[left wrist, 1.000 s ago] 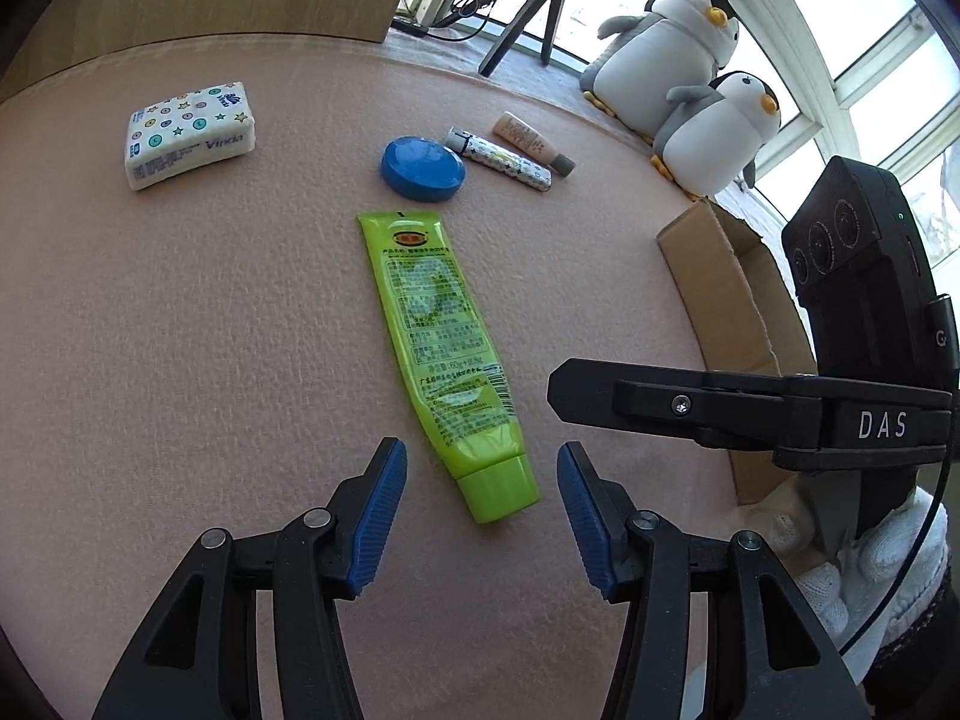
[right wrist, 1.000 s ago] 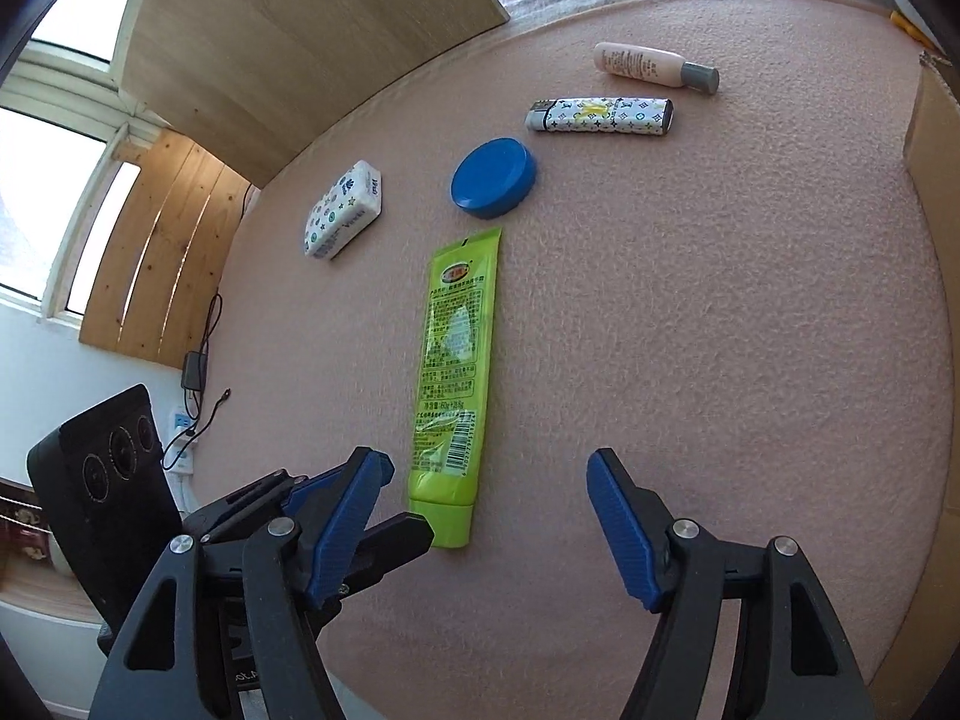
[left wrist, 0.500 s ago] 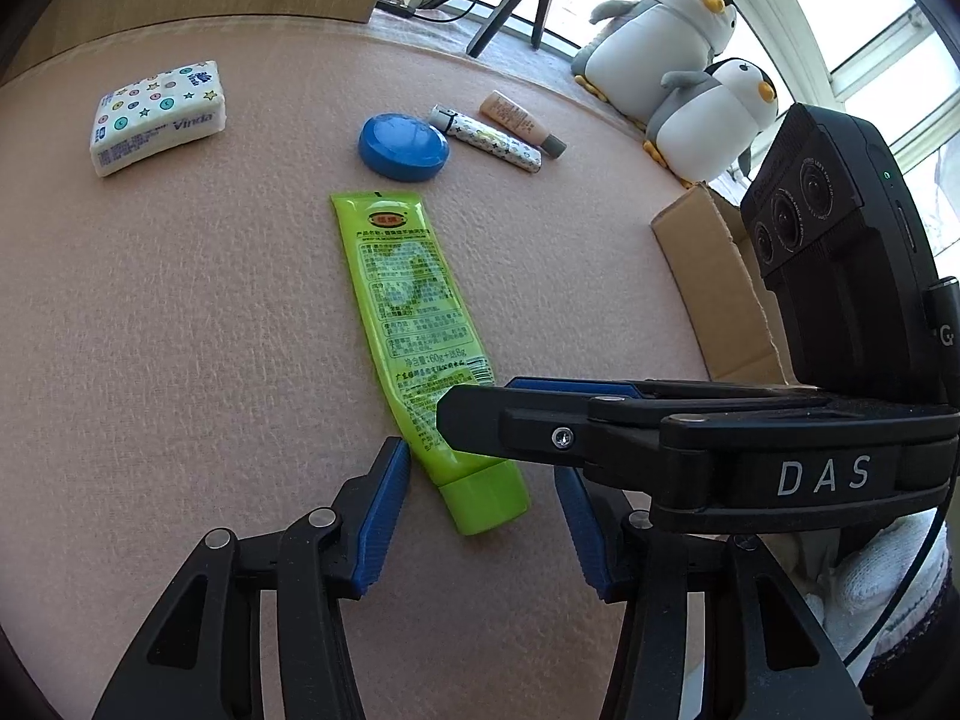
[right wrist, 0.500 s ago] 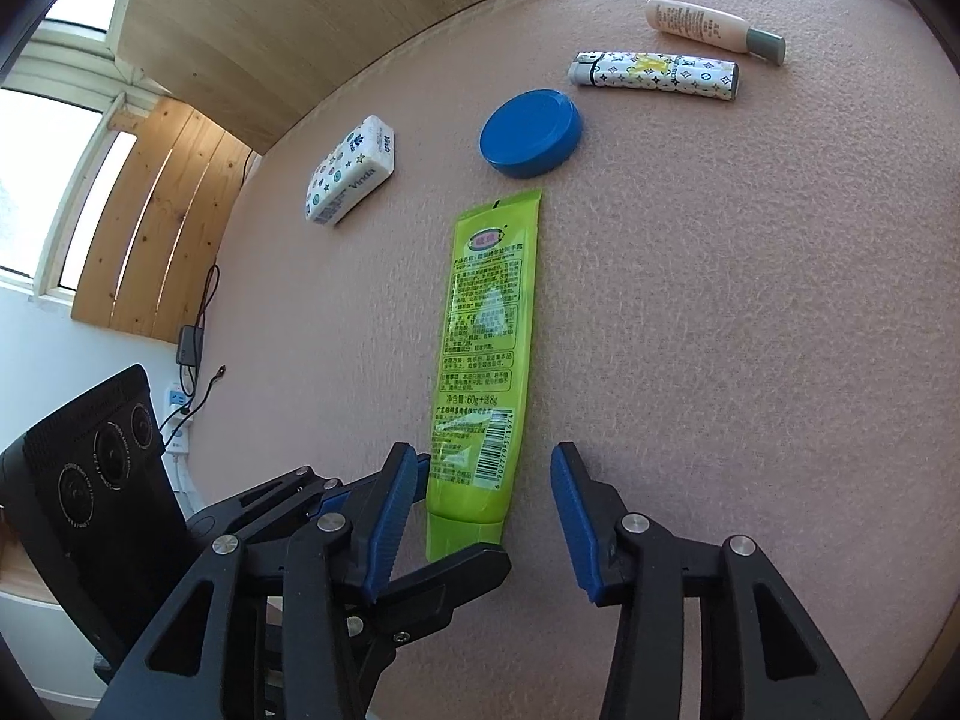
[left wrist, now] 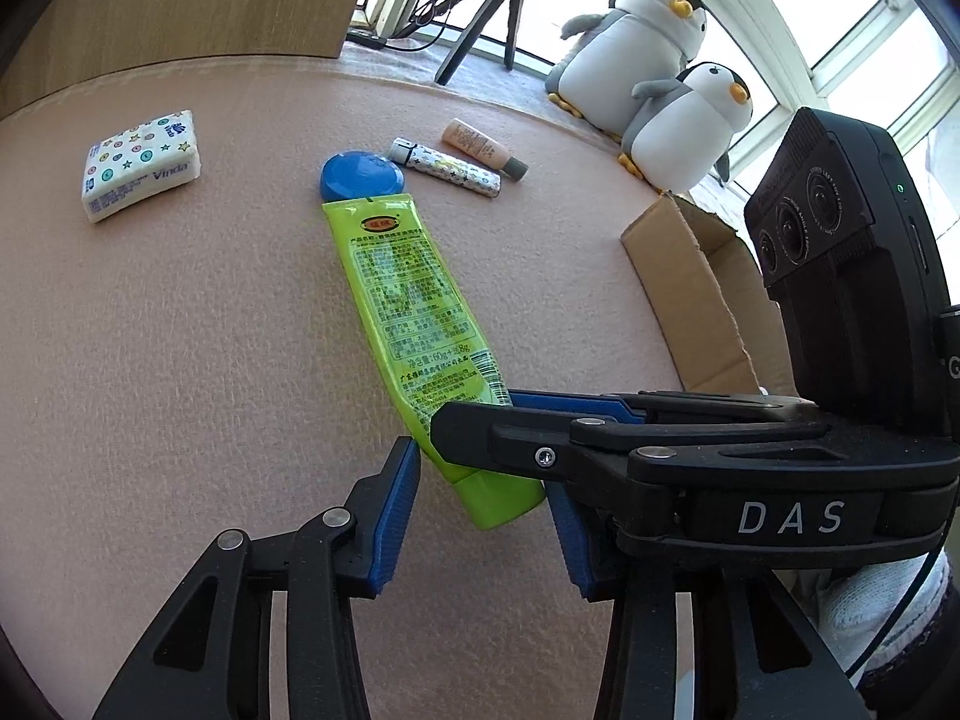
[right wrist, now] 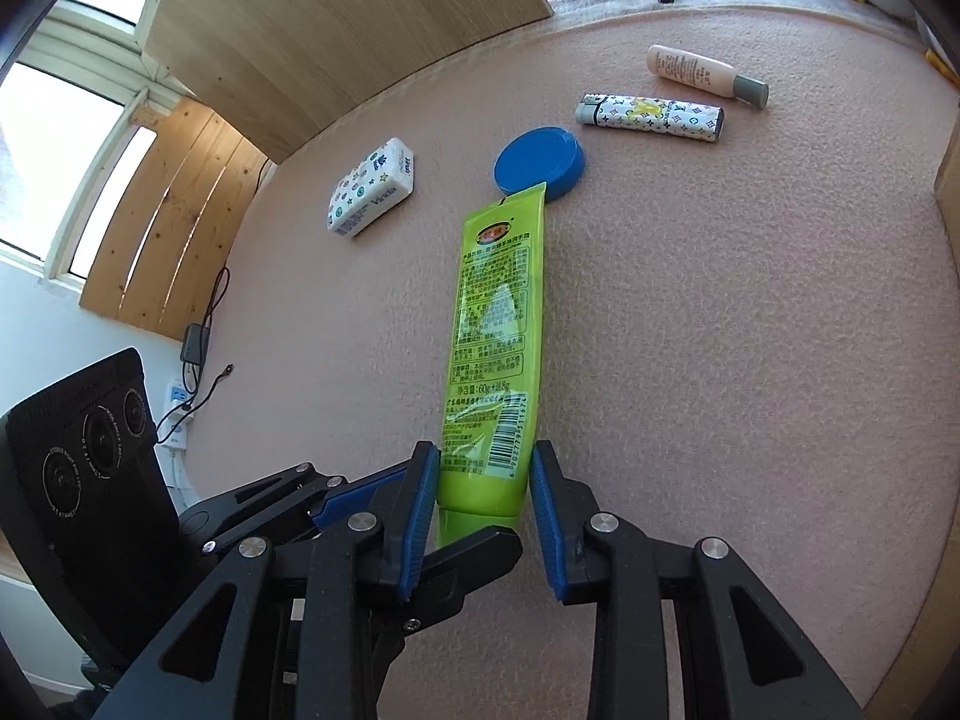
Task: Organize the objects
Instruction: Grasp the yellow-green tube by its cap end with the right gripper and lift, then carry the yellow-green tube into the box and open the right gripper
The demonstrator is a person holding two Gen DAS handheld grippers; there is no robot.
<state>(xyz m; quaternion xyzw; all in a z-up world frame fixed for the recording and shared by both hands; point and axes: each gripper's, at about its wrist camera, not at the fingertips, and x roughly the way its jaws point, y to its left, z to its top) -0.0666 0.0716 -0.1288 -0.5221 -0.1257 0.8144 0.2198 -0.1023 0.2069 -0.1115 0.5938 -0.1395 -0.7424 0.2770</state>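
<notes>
— What is hiding in the left view?
— The right tongs (left wrist: 474, 414) are covering part of the green tube (left wrist: 408, 300) near its cap.
— And the cardboard box (left wrist: 690, 276)?
— Black gear is blocking its far side.
— The tube's tiny words?
— Too small to read.

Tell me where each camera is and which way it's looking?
Left wrist: sits on the left gripper, looking along its fingers across the table; the right gripper and a gloved hand show.
Right wrist: sits on the right gripper, looking down the green tube; the left gripper shows below.
Shared: tube, blue lid, tissue pack.
</notes>
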